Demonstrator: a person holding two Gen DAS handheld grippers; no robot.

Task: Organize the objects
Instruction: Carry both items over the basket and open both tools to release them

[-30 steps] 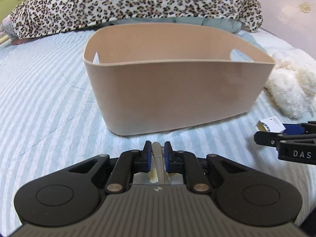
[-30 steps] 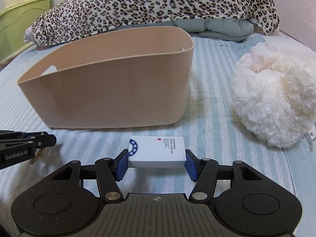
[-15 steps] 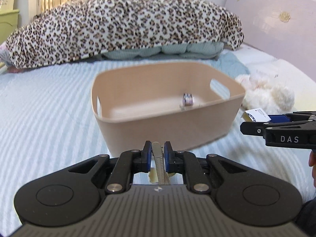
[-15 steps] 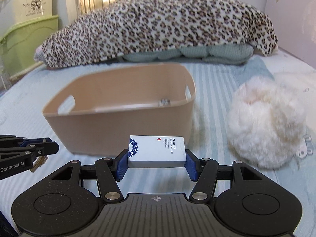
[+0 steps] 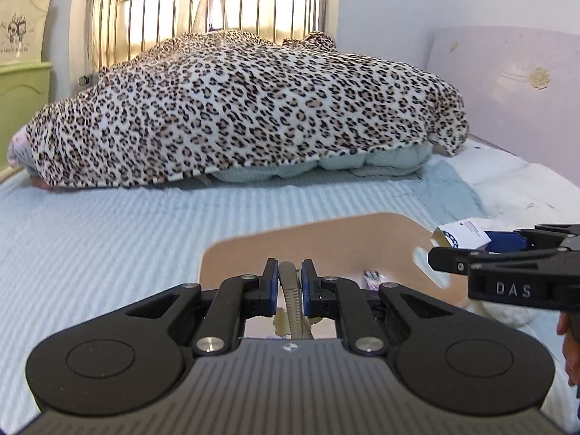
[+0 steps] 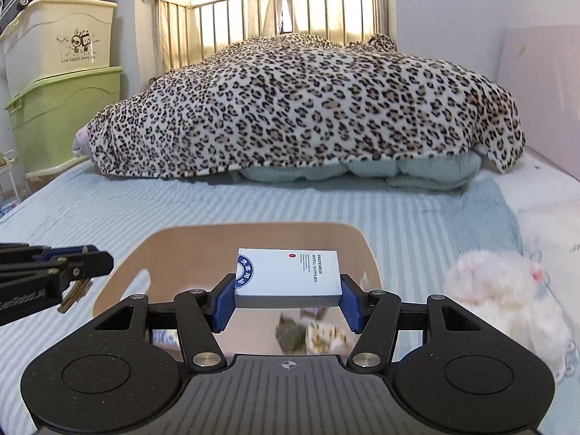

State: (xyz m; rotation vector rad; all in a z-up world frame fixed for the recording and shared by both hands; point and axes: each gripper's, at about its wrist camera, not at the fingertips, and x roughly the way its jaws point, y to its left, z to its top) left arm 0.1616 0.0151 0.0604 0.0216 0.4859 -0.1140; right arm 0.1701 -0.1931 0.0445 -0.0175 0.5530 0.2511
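A beige plastic basket (image 5: 326, 239) (image 6: 203, 243) sits on the striped bed below both grippers. My left gripper (image 5: 290, 275) is shut on a thin ridged grey-tan strip (image 5: 290, 290), held above the basket's near side. My right gripper (image 6: 286, 290) is shut on a small white box (image 6: 286, 275) with a blue round logo, above the basket; it also shows in the left wrist view (image 5: 460, 235). Small items (image 6: 308, 337) (image 5: 371, 277) lie on the basket's floor, blurred.
A white fluffy toy (image 6: 507, 301) lies right of the basket. A leopard-print blanket (image 5: 235, 108) is heaped over pillows at the far end by the metal headboard. Stacked storage bins (image 6: 61, 72) stand at the left. A wall panel (image 5: 507, 90) runs along the right.
Both grippers have risen from bed level beside the basket to above its rim and moved forward over it, each still holding its object. The basket's inside has come into view.
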